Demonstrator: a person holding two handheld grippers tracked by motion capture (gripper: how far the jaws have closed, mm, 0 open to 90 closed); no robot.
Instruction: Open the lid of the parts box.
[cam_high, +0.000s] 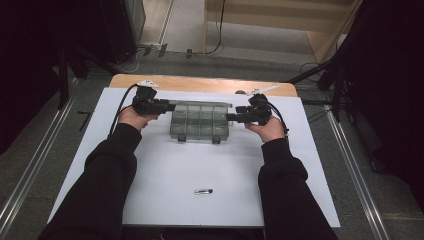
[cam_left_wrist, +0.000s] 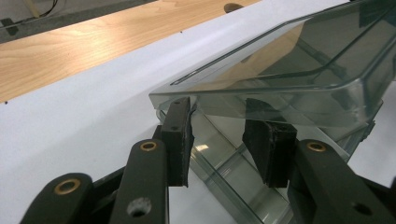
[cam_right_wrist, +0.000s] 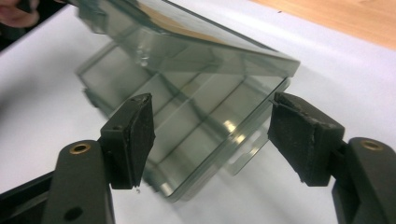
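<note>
- High view: a clear plastic compartment box (cam_high: 200, 121) sits in the upper middle of the frame on the white tabletop (cam_high: 165, 170), with its long axis running left to right across the picture. Its two latches face the bottom of the frame, toward the person. The left gripper (cam_high: 170, 106) meets the box's left end and the right gripper (cam_high: 231, 117) its right end, one at each short side, which I judge is to steady the box and work the lid from both ends at once. A small dark, pen-like thing (cam_high: 203, 191) lies well apart, at lower centre.
- Left gripper view: the lid (cam_left_wrist: 289, 70) stands tilted up off the tray (cam_left_wrist: 233, 172), rising toward the upper right. The jaws reach under the lid's raised corner at the centre of the frame, and one pad (cam_left_wrist: 180, 135) touches its edge. Whether the two pads truly pinch anything I cannot tell; the lid seems propped rather than clamped.
- Right gripper view: the jaws stand wide apart, one pad (cam_right_wrist: 135, 135) at lower left and the other at right, with the box's end between them and neither pressing on it. The lid (cam_right_wrist: 196, 42) slants from upper left down to the right.
</note>
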